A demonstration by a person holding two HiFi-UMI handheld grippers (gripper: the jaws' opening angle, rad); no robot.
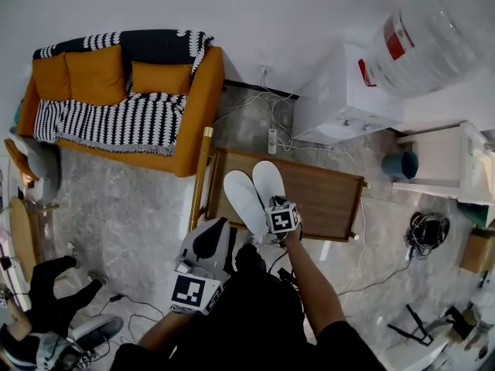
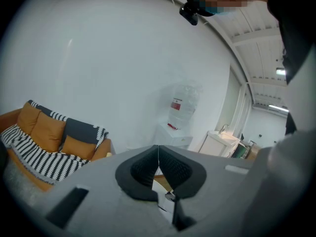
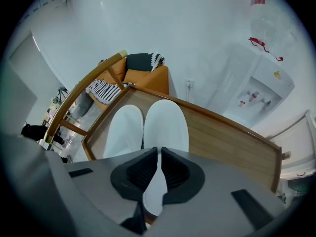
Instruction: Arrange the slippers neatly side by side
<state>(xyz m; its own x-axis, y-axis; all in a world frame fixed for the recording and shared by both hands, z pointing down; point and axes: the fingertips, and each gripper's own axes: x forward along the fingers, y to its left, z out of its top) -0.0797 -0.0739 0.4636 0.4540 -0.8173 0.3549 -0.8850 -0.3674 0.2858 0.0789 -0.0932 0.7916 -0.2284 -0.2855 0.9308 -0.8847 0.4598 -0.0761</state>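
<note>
Two white slippers lie side by side on a low wooden table (image 1: 329, 199), toes pointing away from me. The left slipper (image 1: 243, 199) (image 3: 123, 130) sits slightly nearer than the right slipper (image 1: 268, 181) (image 3: 165, 125). My right gripper (image 1: 281, 213) (image 3: 159, 156) points steeply down at the right slipper's heel end. Its jaws are shut on the thin white heel edge, which shows between the pads. My left gripper (image 1: 207, 255) (image 2: 158, 164) hangs off the table's near left corner, its jaws shut with nothing between them.
An orange sofa (image 1: 197, 107) with a striped blanket stands to the far left. A white water dispenser (image 1: 340, 103) with its bottle stands at the far right, by a white cabinet (image 1: 441, 157) and a blue bin (image 1: 400, 165). Cables run over the floor. A person (image 1: 46, 292) crouches at lower left.
</note>
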